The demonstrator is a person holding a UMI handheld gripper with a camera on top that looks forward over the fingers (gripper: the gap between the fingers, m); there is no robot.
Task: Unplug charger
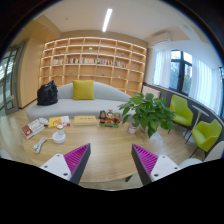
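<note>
I held the gripper [110, 160] wide open and empty, low in frame above the table [100, 140]. No charger showed anywhere; I judged finding it came first.

Hand-held gripper [110, 160] open over a wooden tabletop [105, 140].
Nothing lies between its purple pads [76, 157]. A potted plant [148, 110] stands right of centre; books and what may be a cup sit at left; sofa [75, 102] and shelves [95, 62] fill the upper frame.
</note>
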